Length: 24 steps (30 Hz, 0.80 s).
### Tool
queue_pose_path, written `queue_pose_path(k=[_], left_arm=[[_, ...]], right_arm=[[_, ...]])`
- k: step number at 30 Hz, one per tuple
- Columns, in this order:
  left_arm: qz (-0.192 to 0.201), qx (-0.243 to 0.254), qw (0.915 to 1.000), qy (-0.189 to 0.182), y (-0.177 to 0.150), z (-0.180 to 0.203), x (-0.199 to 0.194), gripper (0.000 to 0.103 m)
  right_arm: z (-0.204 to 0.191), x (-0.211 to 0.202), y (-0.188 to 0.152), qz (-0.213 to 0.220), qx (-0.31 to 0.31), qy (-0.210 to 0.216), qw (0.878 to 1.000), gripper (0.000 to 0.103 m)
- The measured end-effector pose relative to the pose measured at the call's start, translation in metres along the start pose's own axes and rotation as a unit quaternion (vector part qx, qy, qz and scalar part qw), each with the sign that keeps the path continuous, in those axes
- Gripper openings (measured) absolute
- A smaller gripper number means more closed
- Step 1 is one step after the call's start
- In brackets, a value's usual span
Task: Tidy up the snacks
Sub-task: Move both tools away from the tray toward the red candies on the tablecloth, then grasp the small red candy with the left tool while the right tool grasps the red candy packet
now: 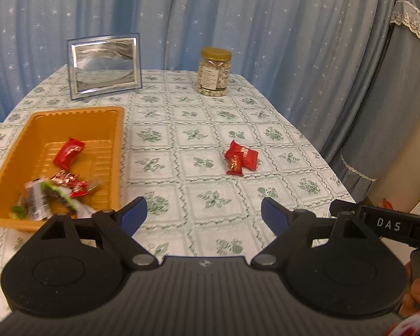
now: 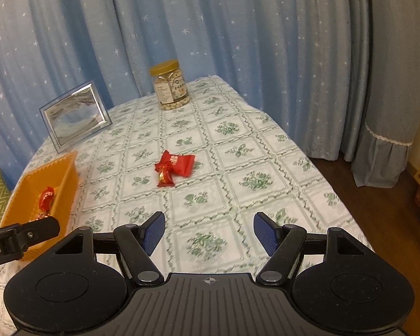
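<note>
An orange tray sits on the left of the table and holds a red snack packet and several mixed wrappers. Two red snack packets lie together on the cloth in the middle of the table; they also show in the right wrist view. My left gripper is open and empty, above the table's near part, right of the tray. My right gripper is open and empty, short of the red packets. The tray shows at the left in the right wrist view.
A jar of nuts with a gold lid and a framed picture stand at the table's far edge. A floral tablecloth covers the table. Blue starred curtains hang behind. The table's right edge drops to a wooden floor.
</note>
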State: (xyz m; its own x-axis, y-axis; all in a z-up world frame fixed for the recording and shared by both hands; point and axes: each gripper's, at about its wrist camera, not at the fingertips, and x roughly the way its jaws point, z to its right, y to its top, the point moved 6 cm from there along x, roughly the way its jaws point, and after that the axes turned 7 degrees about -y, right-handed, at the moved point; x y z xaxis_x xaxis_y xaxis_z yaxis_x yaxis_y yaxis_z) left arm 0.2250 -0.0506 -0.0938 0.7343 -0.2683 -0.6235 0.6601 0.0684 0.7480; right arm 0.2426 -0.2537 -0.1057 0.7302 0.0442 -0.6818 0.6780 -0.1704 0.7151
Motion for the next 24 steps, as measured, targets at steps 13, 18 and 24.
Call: queue_pose_path(k=[13,18,24], left_arm=[[-0.007,0.003,0.9999,-0.009,0.016,0.016,0.095,0.085],[-0.011,0.013,0.9998,-0.012,0.017,0.022,0.134,0.078],[-0.013,0.025,0.9996,-0.008,0.016,0.026,0.171,0.067]], right_arm=[[0.02,0.071,0.031,-0.003,-0.056,0.011,0.998,0.07],[0.027,0.1,0.038,0.0,-0.073,0.016,0.997,0.07],[0.026,0.129,0.041,0.0,-0.093,0.028,0.995,0.07]])
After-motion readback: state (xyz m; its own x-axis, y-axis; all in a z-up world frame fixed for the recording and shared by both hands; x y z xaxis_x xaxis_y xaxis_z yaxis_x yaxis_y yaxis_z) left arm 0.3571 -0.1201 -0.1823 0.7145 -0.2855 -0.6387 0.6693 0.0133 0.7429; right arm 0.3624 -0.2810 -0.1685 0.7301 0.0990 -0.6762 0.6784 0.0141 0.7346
